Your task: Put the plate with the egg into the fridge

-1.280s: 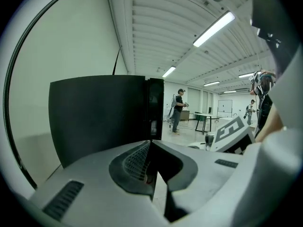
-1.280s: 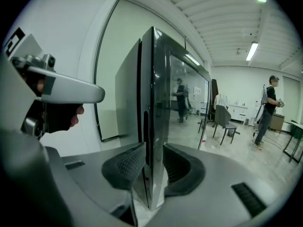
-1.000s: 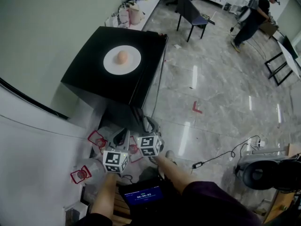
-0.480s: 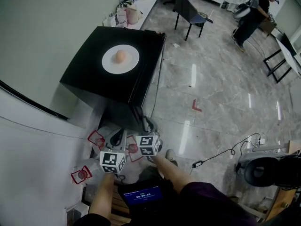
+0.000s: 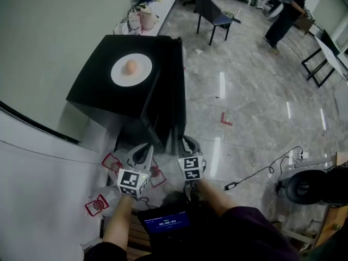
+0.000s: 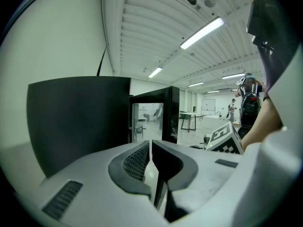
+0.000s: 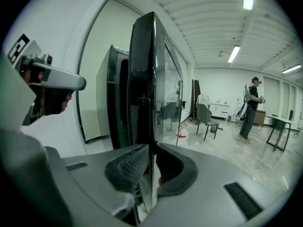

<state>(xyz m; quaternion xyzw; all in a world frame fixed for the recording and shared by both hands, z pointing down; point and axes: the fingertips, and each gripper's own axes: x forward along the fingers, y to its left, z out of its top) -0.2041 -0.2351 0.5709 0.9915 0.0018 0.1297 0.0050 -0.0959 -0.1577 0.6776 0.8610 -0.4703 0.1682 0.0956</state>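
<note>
Plate (image 5: 131, 69) w/ the egg (image 5: 130, 66) sits on top of the black fridge (image 5: 92, 94). Plate is white & round, and the egg is about in its middle. It's on the lid part, not inside the fridge yet. Fridge stands next to a pale wall (image 5: 54, 26). Its door (image 5: 175, 110) is swung partway open, w/ the free edge pointing toward the person holding the claws.

R claw (image 7: 151, 150) is on that free edge. The thin glass edge runs right btw the two pads, & the pads press on it from both sides. Its jaws have just been closing, so there's only a thin gap, & the door fills it. In the head view it sits low at the front of the door, marker cube on top.

L claw (image 5: 142, 155) is shut tight, pads together, nothing in it. It's just left of the R claw, near the fridge front, & I can't see it touching anything. In its own view the dark fridge side fills the left, w/ the open door ahead.

Shiny grey floor (image 5: 244, 107) spreads out to the right. A chair (image 5: 209, 12) stands far off, & another person (image 5: 285, 10) stands well away. A black cable (image 5: 261, 175) lies on the floor, low right.
</note>
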